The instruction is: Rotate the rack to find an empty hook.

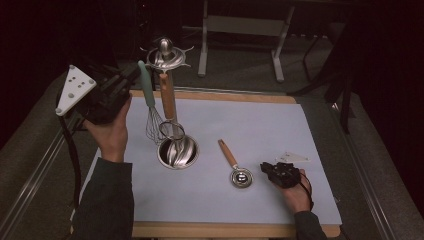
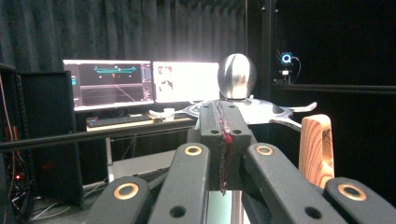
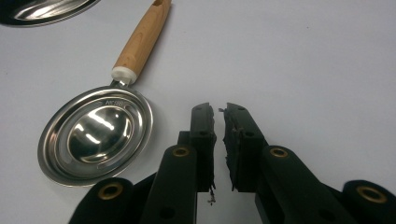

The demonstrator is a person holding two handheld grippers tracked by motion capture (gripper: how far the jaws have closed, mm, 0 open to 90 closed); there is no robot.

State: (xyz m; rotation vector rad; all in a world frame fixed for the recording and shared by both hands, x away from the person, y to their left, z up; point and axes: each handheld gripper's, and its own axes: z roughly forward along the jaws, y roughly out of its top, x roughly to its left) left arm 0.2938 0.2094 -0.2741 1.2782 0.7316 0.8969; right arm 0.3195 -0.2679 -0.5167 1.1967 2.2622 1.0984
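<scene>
Holding the whisk (image 1: 148,95) clamped by its green handle, your left gripper (image 1: 107,90) sits beside the stand (image 1: 167,57); lift the loop squarely onto a hook (slowly). Your right gripper (image 1: 280,172), jaws nearly together and empty, rests beside the spoon (image 1: 235,167) on the mat (image 1: 250,125).

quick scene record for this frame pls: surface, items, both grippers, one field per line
surface: white mat on a wooden board
stand: metal utensil stand with ball top and round base, left of centre
whisk: green-handled whisk, by the stand
wooden handle: wooden-handled utensil, upright against the stand
spoon: round metal spoon with wooden handle, flat on the mat
left gripper: left gripper raised near the stand's top, jaws together
right gripper: right gripper low beside the spoon, jaws nearly closed, holding nothing
</scene>
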